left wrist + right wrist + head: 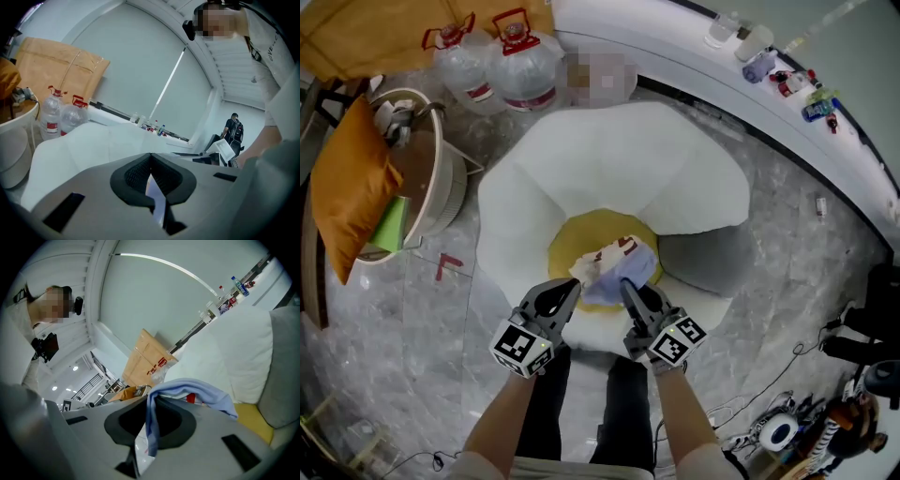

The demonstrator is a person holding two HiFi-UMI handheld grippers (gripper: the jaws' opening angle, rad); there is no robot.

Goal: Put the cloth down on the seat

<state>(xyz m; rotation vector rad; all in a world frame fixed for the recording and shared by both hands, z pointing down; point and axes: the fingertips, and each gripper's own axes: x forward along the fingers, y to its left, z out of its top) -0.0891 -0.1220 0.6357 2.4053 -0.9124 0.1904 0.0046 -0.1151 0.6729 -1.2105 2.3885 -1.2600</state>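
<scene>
— How many claws?
— Two: the left claw (570, 292) and the right claw (630, 291).
— Cloths?
— One cloth (619, 269).
— Seats?
— One white seat (609, 159), with one yellow pad (581, 234).
— Water jugs?
— Two: the left water jug (464, 67) and the right water jug (523, 66).
— Cushions?
— One orange cushion (347, 187) and one grey cushion (705, 258).
— Anyone far off?
— One person (233, 127).

floor (403, 319): grey marble | ledge (675, 42): white, curved | blind (131, 61): pale, down
</scene>
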